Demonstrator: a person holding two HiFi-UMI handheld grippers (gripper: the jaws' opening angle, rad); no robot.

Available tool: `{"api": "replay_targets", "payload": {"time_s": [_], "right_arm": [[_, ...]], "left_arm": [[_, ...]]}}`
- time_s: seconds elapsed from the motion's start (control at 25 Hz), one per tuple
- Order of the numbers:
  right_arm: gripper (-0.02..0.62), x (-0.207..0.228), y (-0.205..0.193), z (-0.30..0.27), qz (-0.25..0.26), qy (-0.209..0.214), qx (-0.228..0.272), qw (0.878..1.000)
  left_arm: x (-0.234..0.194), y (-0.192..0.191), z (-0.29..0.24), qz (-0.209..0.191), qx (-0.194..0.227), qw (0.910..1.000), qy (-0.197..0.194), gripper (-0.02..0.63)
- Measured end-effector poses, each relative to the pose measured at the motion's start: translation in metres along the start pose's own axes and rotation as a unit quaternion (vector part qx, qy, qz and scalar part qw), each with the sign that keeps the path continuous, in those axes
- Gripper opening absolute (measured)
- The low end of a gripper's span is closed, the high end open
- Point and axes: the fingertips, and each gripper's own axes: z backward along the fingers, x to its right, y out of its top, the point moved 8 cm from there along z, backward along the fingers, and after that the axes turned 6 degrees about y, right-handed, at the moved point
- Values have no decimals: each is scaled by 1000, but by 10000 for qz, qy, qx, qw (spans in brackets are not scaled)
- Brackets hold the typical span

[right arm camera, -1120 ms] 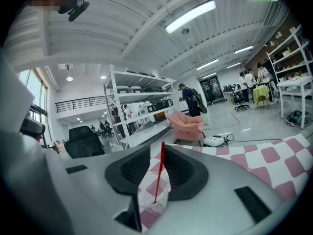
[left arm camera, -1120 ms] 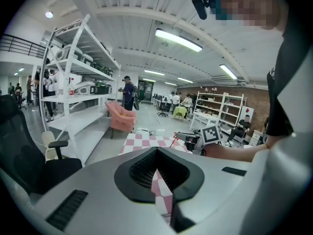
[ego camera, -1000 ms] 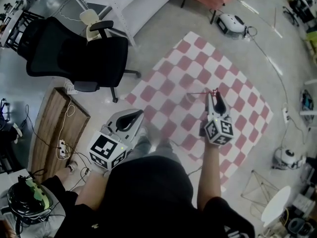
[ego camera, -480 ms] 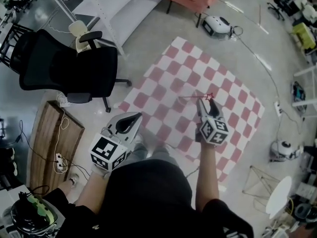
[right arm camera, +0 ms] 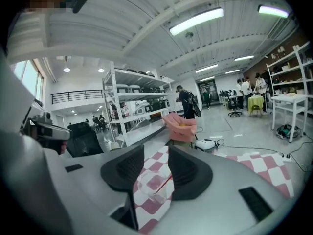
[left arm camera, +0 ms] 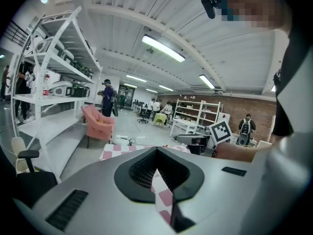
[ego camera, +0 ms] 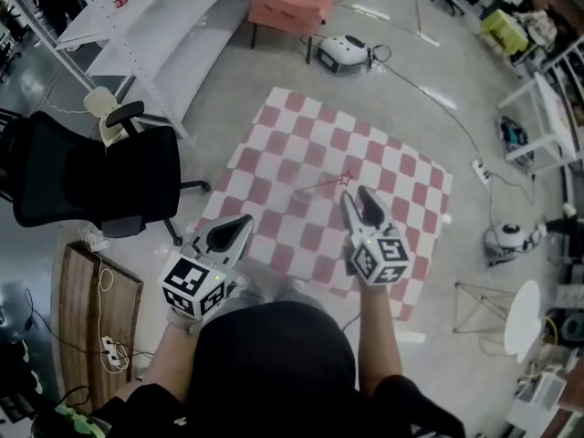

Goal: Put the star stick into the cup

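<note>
- Red star stick (ego camera: 321,186) sits just ahead of the right gripper (ego camera: 360,200), untouched by its pads, leaning in a clear cup (right arm camera: 146,184) on the pink-checked mat (ego camera: 401,162).
- Right gripper is held out low, its jaws apart and closing on nothing; the left gripper (ego camera: 240,225) hangs back (jaws together, empty).
- Thin stick, with a small outlined star on top.

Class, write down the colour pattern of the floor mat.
The mat is a pink-and-white checkerboard; the head view shows it best.
</note>
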Motion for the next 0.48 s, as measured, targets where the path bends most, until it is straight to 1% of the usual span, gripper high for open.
{"api": "replay_targets", "payload": {"time_s": [0.08,0.2,0.32,0.48], "right_arm": [[120,-8,15,13,219,-10,189,9996],[65,-20,33,33,412,53,417,9983],[35,-31,46,54,522,35,559,9971],[23,-39,56,81,690,-172,631,9955]], "left_arm": [[2,6,-11,-94,88,9996,-256,40],[6,14,-21,-205,205,9982,-533,40],[13,20,-28,-374,301,9961,-734,40],[21,30,-38,-449,381,9924,-1085,40]]}}
